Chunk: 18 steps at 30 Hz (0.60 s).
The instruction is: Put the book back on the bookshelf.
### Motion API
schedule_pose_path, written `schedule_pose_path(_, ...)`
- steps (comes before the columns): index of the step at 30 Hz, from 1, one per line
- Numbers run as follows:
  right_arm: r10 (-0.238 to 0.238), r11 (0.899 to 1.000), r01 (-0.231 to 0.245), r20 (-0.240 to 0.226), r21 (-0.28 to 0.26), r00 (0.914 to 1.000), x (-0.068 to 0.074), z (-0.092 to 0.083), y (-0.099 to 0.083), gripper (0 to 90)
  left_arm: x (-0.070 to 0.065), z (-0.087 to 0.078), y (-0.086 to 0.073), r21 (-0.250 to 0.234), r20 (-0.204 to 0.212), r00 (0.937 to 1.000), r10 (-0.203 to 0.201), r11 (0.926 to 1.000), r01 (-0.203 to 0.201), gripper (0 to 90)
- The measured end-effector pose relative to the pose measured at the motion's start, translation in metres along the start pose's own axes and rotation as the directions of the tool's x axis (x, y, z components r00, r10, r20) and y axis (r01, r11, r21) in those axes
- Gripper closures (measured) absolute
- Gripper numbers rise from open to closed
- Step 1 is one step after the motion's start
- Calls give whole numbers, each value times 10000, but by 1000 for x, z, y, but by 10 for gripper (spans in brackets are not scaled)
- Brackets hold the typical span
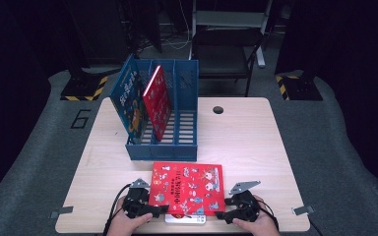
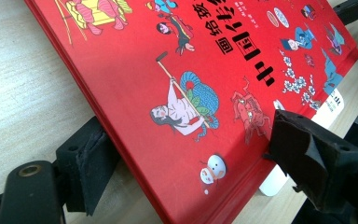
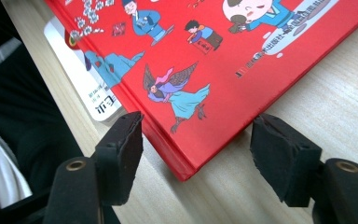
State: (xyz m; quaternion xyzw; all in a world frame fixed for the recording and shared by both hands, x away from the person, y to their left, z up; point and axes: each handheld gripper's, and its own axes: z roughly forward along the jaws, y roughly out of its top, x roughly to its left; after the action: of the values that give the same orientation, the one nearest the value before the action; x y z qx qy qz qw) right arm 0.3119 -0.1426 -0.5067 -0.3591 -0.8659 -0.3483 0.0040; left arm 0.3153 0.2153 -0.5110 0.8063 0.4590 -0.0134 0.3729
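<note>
A red picture book (image 1: 187, 189) lies flat near the table's front edge, on top of a white item (image 1: 185, 219). My left gripper (image 1: 160, 210) is at the book's near left corner. In the left gripper view the red book (image 2: 177, 93) runs between the jaws, with one pad under its edge and the other pad on its cover, so the left gripper (image 2: 189, 140) is shut on it. My right gripper (image 1: 221, 214) is at the near right corner. In the right gripper view the book's corner (image 3: 214, 60) sits between the jaws of the right gripper (image 3: 198, 135), and both pads stand clear of it.
A blue file rack (image 1: 162, 150) stands behind the book, holding a leaning blue book (image 1: 130, 98) and a second red book (image 1: 157, 101). The wooden table (image 1: 246, 142) has a round hole (image 1: 218, 109) at the back. A dark chair (image 1: 226, 44) stands beyond it.
</note>
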Motion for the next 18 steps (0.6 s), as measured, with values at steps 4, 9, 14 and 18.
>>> schedule_pose_path(4,-521,9986,520,317,48,9981,5,2,1,302,-1,-1,0,70,-27,10000,-74,9999,74,176)
schedule_pose_path(9,-1110,9934,1082,838,377,9903,12,4,1,296,-2,-3,1,-19,-89,10000,28,10000,-29,186)
schedule_pose_path(14,-1126,9932,1092,949,398,9891,12,6,1,295,-4,-8,2,-111,-115,9996,246,9996,-247,194)
schedule_pose_path(18,-1553,9871,1506,988,537,9829,15,8,1,266,-5,-9,2,-166,-186,9995,240,9996,-243,195)
